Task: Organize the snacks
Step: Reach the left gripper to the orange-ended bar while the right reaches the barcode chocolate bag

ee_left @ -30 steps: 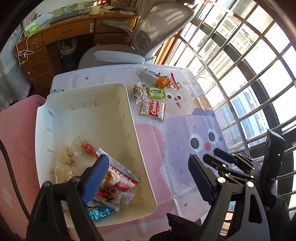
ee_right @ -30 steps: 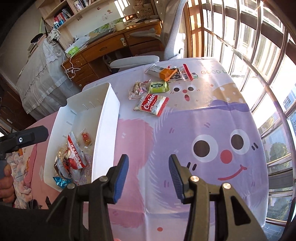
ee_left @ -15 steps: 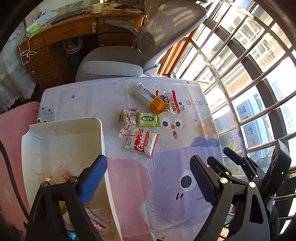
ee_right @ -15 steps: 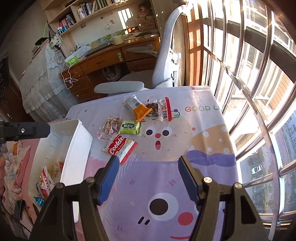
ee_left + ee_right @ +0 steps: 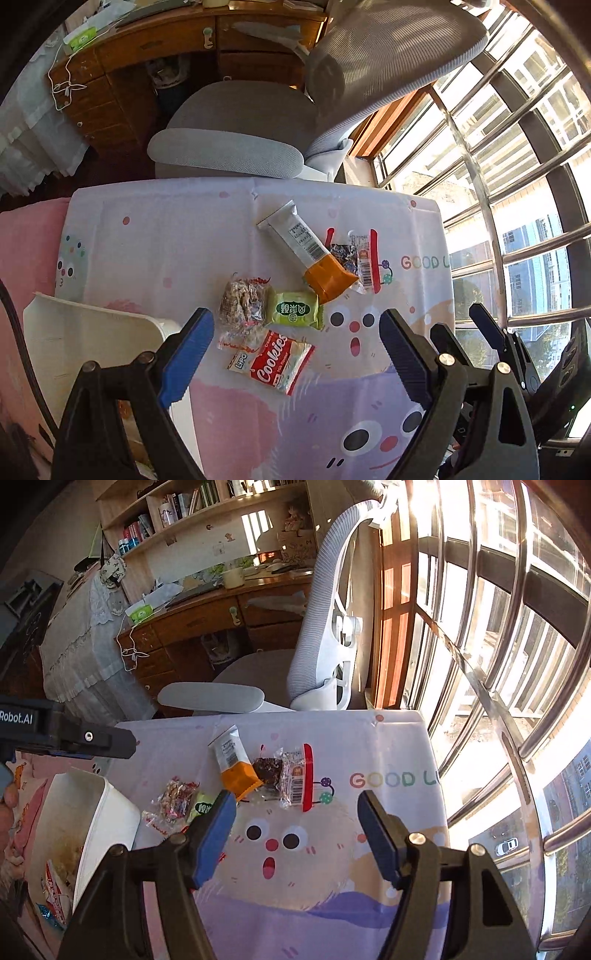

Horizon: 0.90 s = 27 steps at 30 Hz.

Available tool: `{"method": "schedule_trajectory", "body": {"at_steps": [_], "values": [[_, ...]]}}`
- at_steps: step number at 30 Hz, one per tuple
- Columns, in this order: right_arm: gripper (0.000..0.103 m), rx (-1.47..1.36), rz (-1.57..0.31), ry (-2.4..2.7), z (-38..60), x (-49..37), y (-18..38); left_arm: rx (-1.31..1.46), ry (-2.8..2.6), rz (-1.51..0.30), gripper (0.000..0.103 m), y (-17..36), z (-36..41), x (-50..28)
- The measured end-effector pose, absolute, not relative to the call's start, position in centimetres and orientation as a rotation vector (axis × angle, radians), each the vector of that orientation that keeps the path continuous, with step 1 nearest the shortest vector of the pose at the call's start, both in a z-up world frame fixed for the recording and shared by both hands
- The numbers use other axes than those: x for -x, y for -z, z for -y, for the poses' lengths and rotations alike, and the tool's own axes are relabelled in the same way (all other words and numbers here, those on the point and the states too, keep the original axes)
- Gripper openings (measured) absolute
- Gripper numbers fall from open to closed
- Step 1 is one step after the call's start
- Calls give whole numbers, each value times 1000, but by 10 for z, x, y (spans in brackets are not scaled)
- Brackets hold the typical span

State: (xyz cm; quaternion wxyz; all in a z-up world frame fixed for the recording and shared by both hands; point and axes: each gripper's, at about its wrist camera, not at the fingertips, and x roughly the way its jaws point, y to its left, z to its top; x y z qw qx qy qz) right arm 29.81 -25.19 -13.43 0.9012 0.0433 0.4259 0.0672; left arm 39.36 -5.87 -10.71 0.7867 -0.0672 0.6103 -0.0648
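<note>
Several loose snacks lie on the cartoon tablecloth: a red Cookies packet (image 5: 275, 360), a green packet (image 5: 295, 309), a clear bag of sweets (image 5: 242, 302), a long white-and-orange bar (image 5: 306, 251) and a clear red-striped wrapper (image 5: 356, 254). My left gripper (image 5: 295, 321) hovers open above the Cookies and green packets, holding nothing. My right gripper (image 5: 295, 801) is open and empty just in front of the bar (image 5: 234, 764) and striped wrapper (image 5: 295, 775). The white bin (image 5: 110, 823) at lower left holds several packets (image 5: 55, 886).
A grey office chair (image 5: 229, 151) stands against the table's far edge, with a wooden desk (image 5: 147, 48) behind it. Barred windows (image 5: 517, 184) run along the right side. A pink cloth (image 5: 26, 258) covers the surface left of the bin.
Both grippers have moved away from the bin and out over the loose snacks. The right jaws have widened. The bin has slid to the lower left of both views.
</note>
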Motion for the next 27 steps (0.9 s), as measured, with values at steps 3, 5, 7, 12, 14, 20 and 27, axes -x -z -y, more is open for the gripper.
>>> {"method": "schedule_trajectory", "body": {"at_steps": [3,5,7,12,14,20,27], "values": [[69,-81,-866,-131,252,-316,145,182,103,-1338,90,124,59,-415],[69,-75,-856,-123,252,-327,152,215,83,-1356,90,136,59,-426],[69,-71,-851,-123,252,-336,161,248,65,-1376,90,151,58,-437],[69,-37,-876,-123,248,-356,186,300,31,-1424,90,185,60,-456],[69,-24,-893,-127,245,-361,195,312,19,-1439,90,198,62,-460],[69,-10,-919,-166,236,-366,213,335,0,-1472,90,228,68,-467],[69,11,-915,-207,224,-370,224,344,-16,-1493,85,249,71,-470]]}}
